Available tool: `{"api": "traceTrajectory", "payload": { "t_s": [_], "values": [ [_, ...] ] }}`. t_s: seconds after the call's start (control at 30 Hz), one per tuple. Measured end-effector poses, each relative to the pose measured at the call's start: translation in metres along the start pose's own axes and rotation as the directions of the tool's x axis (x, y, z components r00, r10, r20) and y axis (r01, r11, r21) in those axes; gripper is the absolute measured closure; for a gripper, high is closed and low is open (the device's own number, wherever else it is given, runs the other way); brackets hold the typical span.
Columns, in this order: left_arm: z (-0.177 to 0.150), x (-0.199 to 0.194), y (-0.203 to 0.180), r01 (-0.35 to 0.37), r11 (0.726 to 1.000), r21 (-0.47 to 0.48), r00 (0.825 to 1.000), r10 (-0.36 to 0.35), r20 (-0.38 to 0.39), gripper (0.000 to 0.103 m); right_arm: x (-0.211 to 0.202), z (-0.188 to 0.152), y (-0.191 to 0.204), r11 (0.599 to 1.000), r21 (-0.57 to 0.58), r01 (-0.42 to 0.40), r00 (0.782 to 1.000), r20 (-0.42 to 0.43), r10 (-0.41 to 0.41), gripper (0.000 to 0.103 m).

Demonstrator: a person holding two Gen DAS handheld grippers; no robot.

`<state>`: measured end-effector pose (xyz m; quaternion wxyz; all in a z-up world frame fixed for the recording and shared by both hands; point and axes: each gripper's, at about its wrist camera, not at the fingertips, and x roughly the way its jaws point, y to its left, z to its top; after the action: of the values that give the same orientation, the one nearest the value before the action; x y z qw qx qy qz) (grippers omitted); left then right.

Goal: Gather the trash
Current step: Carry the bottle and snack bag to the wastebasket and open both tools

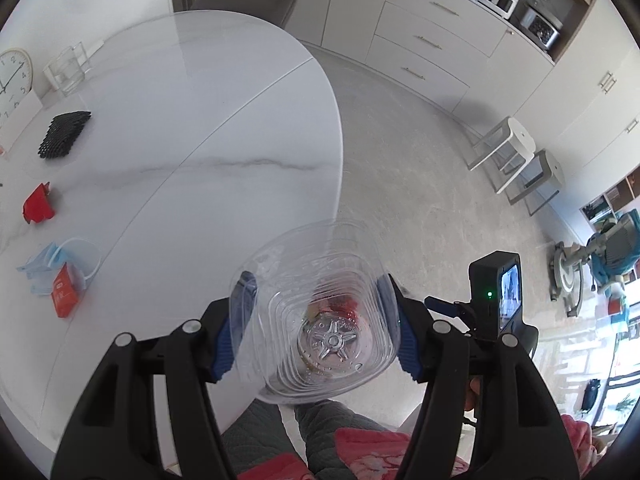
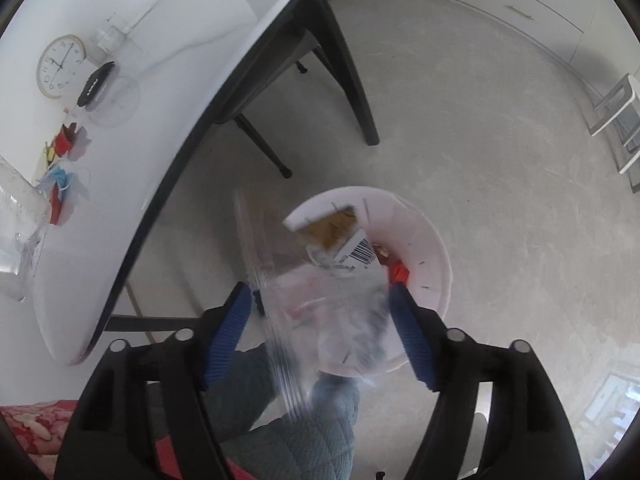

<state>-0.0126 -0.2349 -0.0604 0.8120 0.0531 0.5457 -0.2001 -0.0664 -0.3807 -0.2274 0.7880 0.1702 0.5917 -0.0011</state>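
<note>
My right hand-held gripper stands spread above the bin on the floor off the tabletop edge, a clear wrapper loose between its jaws, while my left pinches a bottle, due next over the bin.

The right gripper points down over a white bin on the floor, its fingers spread around a blurred clear plastic wrapper.
</note>
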Motion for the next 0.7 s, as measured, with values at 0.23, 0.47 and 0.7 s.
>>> {"api": "traceTrajectory", "payload": {
  "t_s": [0.23,0.47,0.7],
  "values": [
    [-0.002,0.015,-0.027,0.021,0.998,0.059,0.999,-0.019,-0.025,0.042,-0.052,-0.008,-0.03,0.997,0.073,0.007,0.996,0.092,-0.014,0.011],
    [-0.008,0.043,-0.053,0.049,0.99,0.13,0.996,-0.039,-0.079,0.042,-0.101,-0.012,-0.041,0.992,0.119,0.043,0.982,0.179,-0.063,0.005],
    [-0.018,0.077,-0.072,0.078,0.987,0.139,0.983,-0.053,-0.174,0.031,-0.122,-0.013,-0.042,0.987,0.116,0.113,0.97,0.202,-0.134,0.003]
  ]
}}
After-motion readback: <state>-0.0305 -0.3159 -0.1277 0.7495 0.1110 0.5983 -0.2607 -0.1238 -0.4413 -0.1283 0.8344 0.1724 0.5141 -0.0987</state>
